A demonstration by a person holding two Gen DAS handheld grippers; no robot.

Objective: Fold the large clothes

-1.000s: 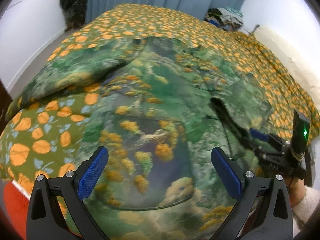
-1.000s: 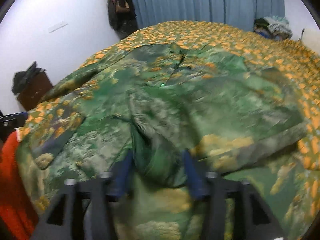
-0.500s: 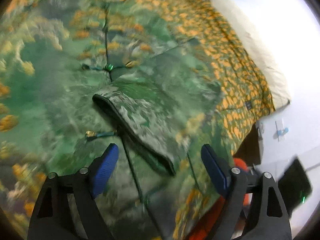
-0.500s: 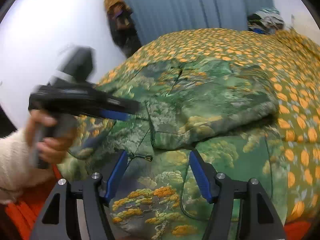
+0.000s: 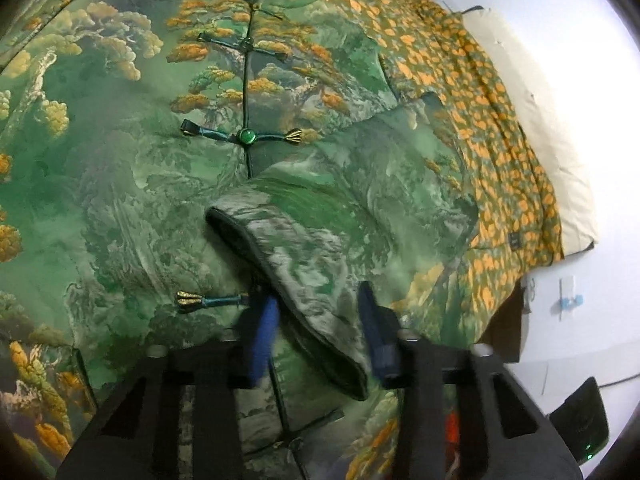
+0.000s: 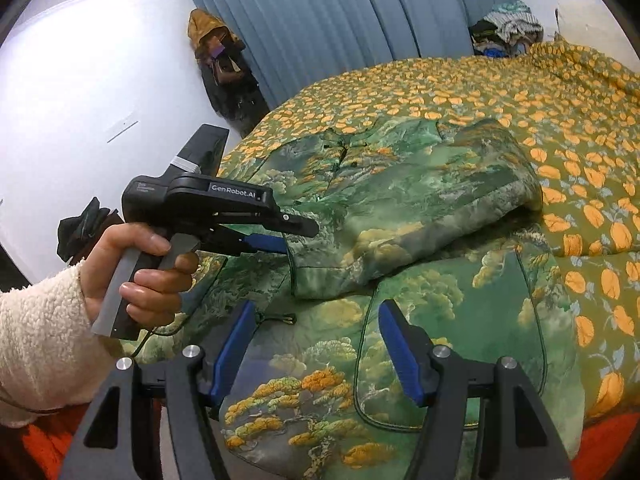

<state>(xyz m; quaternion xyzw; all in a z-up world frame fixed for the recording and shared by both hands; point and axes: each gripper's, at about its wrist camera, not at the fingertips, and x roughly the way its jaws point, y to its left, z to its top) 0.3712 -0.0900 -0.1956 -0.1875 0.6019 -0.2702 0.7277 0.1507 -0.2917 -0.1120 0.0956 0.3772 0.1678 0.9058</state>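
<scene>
green landscape-print padded jacket (image 5: pixel 120 184) spread on orange-leaf bedspread (image 6: pixel 520 92) | sleeve cuff (image 5: pixel 288 280) folded across front, between left tongs (image 5: pixel 318 332), blades not yet pinching | right tongs (image 6: pixel 316 350) spread above hem

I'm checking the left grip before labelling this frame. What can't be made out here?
- Left gripper: left wrist view, blurred fingers straddle the sleeve cuff; contact unclear.
- Right wrist view: the gripper body hides that cuff.
- Jacket hem: cut off by the right gripper.
</scene>
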